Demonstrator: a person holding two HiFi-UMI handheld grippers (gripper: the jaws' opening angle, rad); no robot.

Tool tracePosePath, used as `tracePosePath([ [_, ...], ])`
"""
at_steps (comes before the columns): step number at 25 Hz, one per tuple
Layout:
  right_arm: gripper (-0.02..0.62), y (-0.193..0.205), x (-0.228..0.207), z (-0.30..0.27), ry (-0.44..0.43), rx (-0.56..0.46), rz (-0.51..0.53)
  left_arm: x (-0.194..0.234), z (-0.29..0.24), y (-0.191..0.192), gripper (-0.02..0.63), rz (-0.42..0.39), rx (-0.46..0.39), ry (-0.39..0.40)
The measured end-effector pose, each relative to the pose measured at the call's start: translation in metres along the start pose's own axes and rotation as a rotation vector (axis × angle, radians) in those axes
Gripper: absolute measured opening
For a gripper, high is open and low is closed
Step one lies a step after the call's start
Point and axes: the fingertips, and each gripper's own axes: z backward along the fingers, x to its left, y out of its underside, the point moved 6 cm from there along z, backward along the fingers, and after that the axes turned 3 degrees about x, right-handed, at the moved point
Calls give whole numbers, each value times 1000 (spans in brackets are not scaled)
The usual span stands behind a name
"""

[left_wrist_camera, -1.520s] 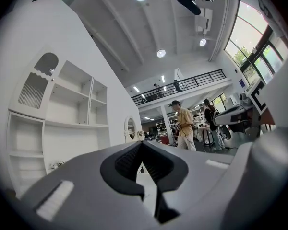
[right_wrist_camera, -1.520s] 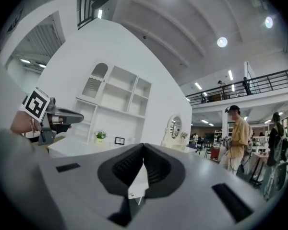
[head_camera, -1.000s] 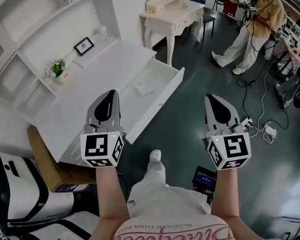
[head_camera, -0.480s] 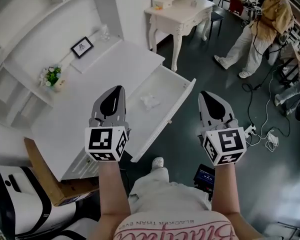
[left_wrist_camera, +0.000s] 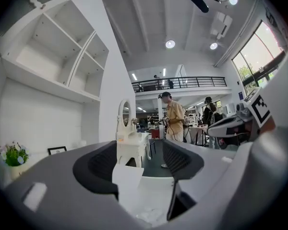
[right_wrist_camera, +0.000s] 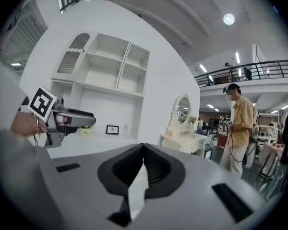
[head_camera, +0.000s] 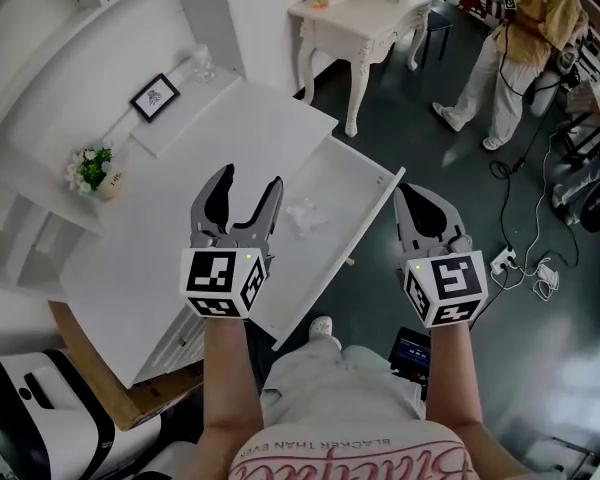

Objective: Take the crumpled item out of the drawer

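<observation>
A white crumpled item (head_camera: 305, 216) lies inside the pulled-out white drawer (head_camera: 365, 230) of the desk. My left gripper (head_camera: 250, 178) hovers above the desk's edge, just left of the drawer; its jaws are opening and nothing is between them. In the left gripper view the left gripper (left_wrist_camera: 140, 147) looks along the drawer (left_wrist_camera: 156, 190), and the crumpled item (left_wrist_camera: 150, 217) shows low between the jaws. My right gripper (head_camera: 413, 192) hangs over the floor to the right of the drawer front. In the right gripper view my right gripper (right_wrist_camera: 144, 148) has its jaws together, empty.
The white desk top (head_camera: 195, 178) carries a framed picture (head_camera: 153, 96) and a small plant (head_camera: 92, 166) below shelves. A vanity table (head_camera: 365, 3) stands behind. A person (head_camera: 525, 38) stands at the back right. Cables and a power strip (head_camera: 508, 262) lie on the floor; a cardboard box (head_camera: 130, 393) sits by the desk.
The left gripper's jaws have gone from shut to open. The drawer and crumpled item now lie closer to both grippers. The right gripper stays shut.
</observation>
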Motion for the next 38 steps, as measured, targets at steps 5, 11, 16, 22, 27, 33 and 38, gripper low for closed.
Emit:
tracePosePath([
  [5,8,12,-6,-14,-2,46,-11,6,-15,14,336,45,30,-1],
  [11,8,29,-13,-24,-16,94,-30,-3,-31,45,336,44,153,20],
  [16,8,54,-13,-34,-50,156,-57,-19,-36,79,334,67,234,41],
  [22,8,100,-3,-45,-95,247,-95,-32,-37,133,333,119,343,46],
  [27,8,124,-2,-49,-121,295,-118,-39,-41,167,324,168,414,48],
  [33,8,147,-8,-60,-127,333,-158,-37,-67,219,276,220,526,45],
  [38,8,174,0,-68,-150,384,-183,-28,-93,263,236,216,632,42],
])
